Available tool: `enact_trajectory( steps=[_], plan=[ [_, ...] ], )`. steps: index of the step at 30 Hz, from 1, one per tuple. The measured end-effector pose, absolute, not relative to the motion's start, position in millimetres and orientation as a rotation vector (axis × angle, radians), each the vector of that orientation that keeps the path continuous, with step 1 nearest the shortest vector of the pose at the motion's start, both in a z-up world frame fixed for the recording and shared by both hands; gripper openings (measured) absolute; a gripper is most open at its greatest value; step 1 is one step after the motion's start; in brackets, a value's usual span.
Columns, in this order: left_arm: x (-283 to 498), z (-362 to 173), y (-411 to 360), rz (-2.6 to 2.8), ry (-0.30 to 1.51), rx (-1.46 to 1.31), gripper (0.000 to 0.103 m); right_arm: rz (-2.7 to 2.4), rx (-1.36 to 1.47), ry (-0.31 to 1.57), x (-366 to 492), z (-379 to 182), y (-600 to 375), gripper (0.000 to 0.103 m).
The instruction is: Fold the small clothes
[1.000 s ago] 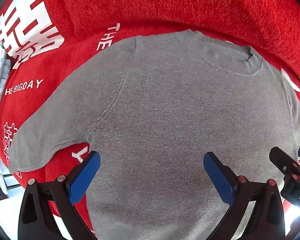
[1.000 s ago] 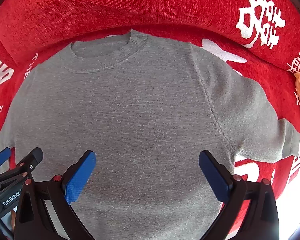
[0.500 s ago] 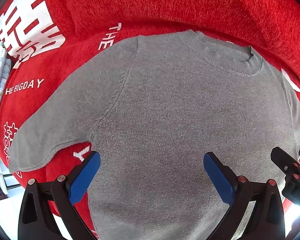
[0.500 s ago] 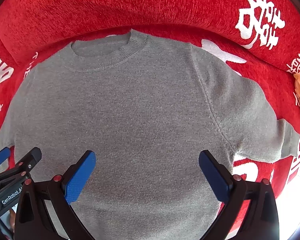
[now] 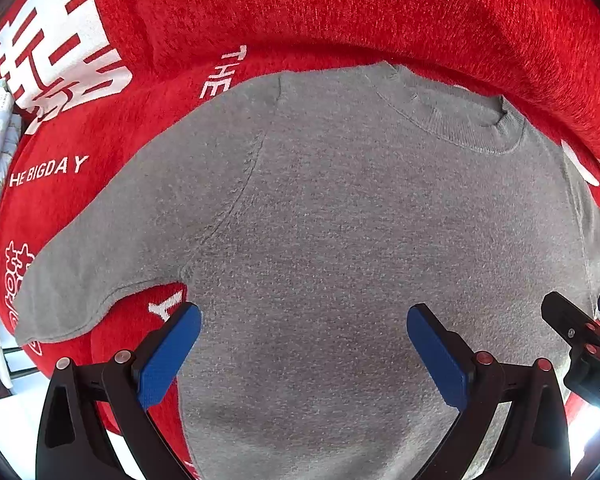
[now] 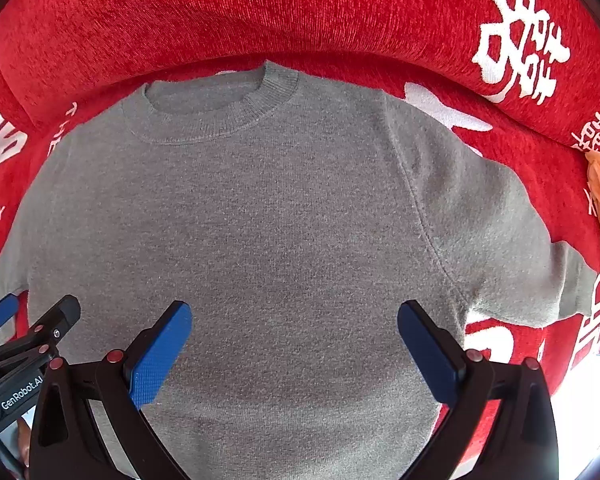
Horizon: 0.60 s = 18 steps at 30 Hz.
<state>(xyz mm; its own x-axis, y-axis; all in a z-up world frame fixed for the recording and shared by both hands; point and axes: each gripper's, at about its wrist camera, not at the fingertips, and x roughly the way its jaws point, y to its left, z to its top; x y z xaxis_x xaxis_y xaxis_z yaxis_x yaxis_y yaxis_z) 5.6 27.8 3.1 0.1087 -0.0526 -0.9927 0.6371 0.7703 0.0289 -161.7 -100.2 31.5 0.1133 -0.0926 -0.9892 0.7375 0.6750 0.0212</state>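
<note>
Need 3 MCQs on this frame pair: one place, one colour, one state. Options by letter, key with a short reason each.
1. Where does the grey knitted short-sleeved sweater lie?
A. On the red plush blanket with white lettering
B. On a wooden floor
C. In a plastic basket

2. What colour are the pads on the left tongs and right tongs?
A. Green
B. Blue
C. Yellow

3. What state is the sweater in?
A. Folded in half
B. Rolled into a bundle
C. Spread flat, both sleeves out

Key:
1 A, red fabric with white print shows all round the sweater's edges in both wrist views.
2 B, blue textured pads sit on the black fingers of each pair of tongs.
3 C, the collar, the body and a sleeve on each side lie open, with no fold, and both tongs stand open, holding nothing.
</note>
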Motion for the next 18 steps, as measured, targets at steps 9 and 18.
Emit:
enact_trajectory(
  steps=[9,18],
  plan=[
    [11,3,41,-0.517,1.371,0.525,0.103,-0.667,0.598,1.328,-153,33,-92,0.103],
    [36,6,108,-0.528,1.399,0.312,0.103,-0.585,0.598,1.316,-134,36,-69,0.103]
  ],
)
